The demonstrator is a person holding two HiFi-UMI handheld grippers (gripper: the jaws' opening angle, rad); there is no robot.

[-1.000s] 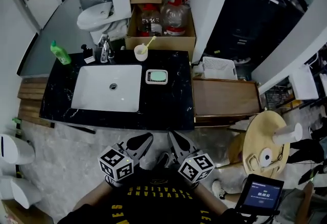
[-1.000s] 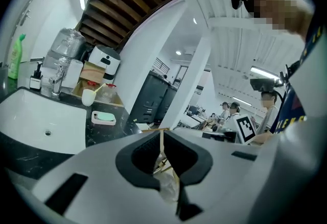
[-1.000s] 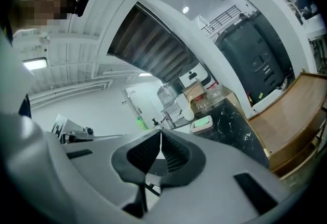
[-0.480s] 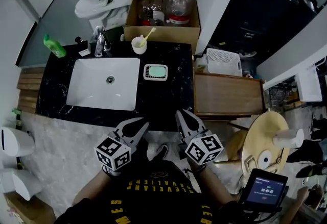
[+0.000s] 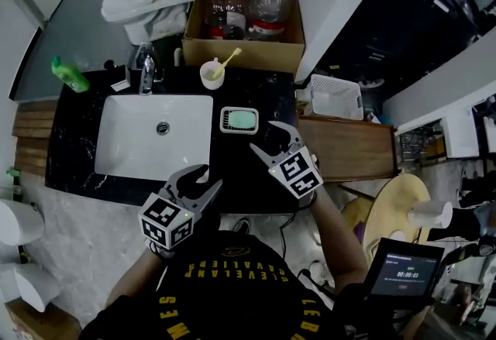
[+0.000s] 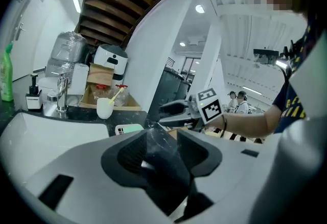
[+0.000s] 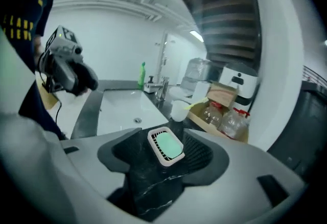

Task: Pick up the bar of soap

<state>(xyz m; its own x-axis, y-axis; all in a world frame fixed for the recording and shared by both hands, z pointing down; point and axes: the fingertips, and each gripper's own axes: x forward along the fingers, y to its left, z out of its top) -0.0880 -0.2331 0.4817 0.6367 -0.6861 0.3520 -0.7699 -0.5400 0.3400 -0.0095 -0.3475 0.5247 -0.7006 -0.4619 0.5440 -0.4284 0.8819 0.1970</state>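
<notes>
The pale green bar of soap (image 5: 240,120) lies in a white slotted dish (image 5: 225,120) on the black marble counter (image 5: 77,146), to the right of the sink. My right gripper (image 5: 263,137) hovers over the counter just right of the dish, its jaws opening and empty. In the right gripper view the soap (image 7: 166,145) shows between the jaws, still ahead of them and untouched. My left gripper (image 5: 204,178) hangs at the counter's front edge with its jaws opening and nothing between them. In the left gripper view the dish (image 6: 127,128) lies ahead of the left gripper (image 6: 162,151).
A white sink basin (image 5: 155,146) with a tap (image 5: 145,67) lies left of the dish. A white cup with a yellow toothbrush (image 5: 212,73) and a green bottle (image 5: 68,75) stand at the back. A cardboard box of bottles (image 5: 244,29) and a wooden cabinet (image 5: 345,149) flank the counter.
Both grippers have moved forward from by my body. The right one now reaches over the counter beside the soap dish. Both pairs of jaws have gone from shut to open.
</notes>
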